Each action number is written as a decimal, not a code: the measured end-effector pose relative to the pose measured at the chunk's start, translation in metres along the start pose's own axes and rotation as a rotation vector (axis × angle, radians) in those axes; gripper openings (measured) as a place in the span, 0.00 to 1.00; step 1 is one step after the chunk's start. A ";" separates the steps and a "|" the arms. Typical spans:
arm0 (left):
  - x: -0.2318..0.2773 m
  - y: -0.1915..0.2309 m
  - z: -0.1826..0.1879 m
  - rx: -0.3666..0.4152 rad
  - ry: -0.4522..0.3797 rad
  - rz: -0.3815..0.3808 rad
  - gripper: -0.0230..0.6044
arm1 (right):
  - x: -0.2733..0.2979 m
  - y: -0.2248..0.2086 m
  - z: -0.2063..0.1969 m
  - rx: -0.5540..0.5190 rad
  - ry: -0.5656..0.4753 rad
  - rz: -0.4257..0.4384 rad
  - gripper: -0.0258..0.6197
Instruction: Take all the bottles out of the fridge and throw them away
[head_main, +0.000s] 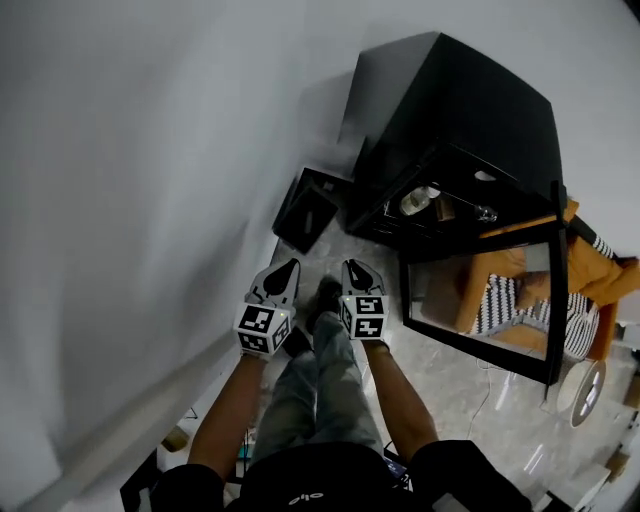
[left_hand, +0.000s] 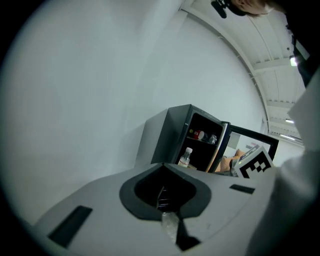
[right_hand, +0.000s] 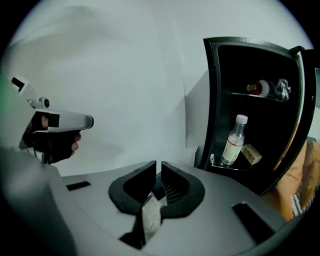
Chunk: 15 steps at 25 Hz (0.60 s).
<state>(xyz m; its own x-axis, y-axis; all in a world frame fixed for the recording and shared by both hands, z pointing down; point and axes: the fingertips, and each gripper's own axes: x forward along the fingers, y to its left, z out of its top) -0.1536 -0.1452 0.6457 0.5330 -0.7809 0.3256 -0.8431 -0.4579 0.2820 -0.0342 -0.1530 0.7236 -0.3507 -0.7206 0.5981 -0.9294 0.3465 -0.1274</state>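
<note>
1. Fridge: black, boxy, matte shell, standing against the white wall. Dark interior with two shelves.
2. Fridge door: swung fully open, black frame round a glossy panel that mirrors orange fabric.
3. Bin: black, square, open-topped, on the glossy pale tile floor just beside the fridge on the side away from the door. Inside too dark to read.
4. Left gripper: grey moulded shell with dark ribbed pads, held up in front of the fridge and well apart from it. Clenched tight, pads meeting, nothing between them.
5. Right gripper: same build, just beside the left one, aimed at the fridge opening. Jaws parted by only a thin slit, empty.
6. Clear bottle: slim, transparent, white cap, pale label, upright on the fridge's lower shelf near the front edge.
7. Red-and-white bottle: lying on the fridge's upper shelf.
8. Clear glassy item: on the upper shelf, just beside the red-and-white bottle; shape unclear.
9. Small brown object: tilted, on the lower shelf beside the clear bottle's base; kind not readable.
</note>
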 end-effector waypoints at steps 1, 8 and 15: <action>-0.004 -0.007 0.007 -0.004 -0.007 -0.001 0.03 | -0.013 0.000 0.007 -0.003 -0.007 -0.006 0.09; -0.017 -0.086 0.062 0.038 -0.039 -0.074 0.03 | -0.118 -0.021 0.062 0.020 -0.117 -0.070 0.05; -0.017 -0.160 0.107 0.039 -0.058 -0.123 0.03 | -0.211 -0.064 0.076 0.049 -0.141 -0.134 0.05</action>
<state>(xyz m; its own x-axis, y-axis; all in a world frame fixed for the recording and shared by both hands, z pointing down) -0.0355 -0.1043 0.4983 0.6287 -0.7404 0.2380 -0.7742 -0.5670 0.2813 0.0902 -0.0689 0.5455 -0.2331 -0.8364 0.4961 -0.9721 0.2148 -0.0947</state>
